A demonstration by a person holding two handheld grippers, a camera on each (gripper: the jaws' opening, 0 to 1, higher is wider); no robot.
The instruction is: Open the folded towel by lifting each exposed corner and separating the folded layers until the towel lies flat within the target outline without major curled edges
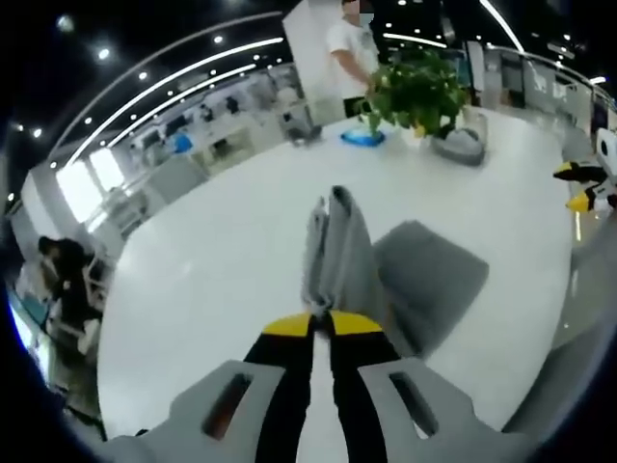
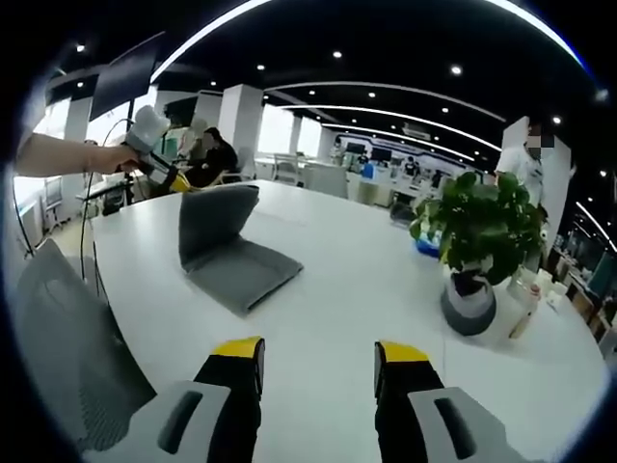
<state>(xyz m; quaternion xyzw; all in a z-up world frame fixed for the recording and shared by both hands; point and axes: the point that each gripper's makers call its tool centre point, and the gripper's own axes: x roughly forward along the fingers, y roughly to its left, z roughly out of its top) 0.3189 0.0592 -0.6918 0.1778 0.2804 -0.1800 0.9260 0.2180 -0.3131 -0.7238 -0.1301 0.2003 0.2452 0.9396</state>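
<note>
The left gripper has its yellow-tipped jaws pressed together on a raised layer of the grey towel, pulling that layer up into a standing fold while the remainder lies flat on the white table. In the right gripper view that same gripper shows at the towel's far left corner, held by a person's hand, with the lifted flap standing nearly upright over the flat part. The right gripper hovers above bare tabletop on the near side of the towel, jaws apart and holding nothing. Beyond the towel stands a potted plant, and behind it a person in a white shirt. A grey chair back sits left of the towel.
</note>
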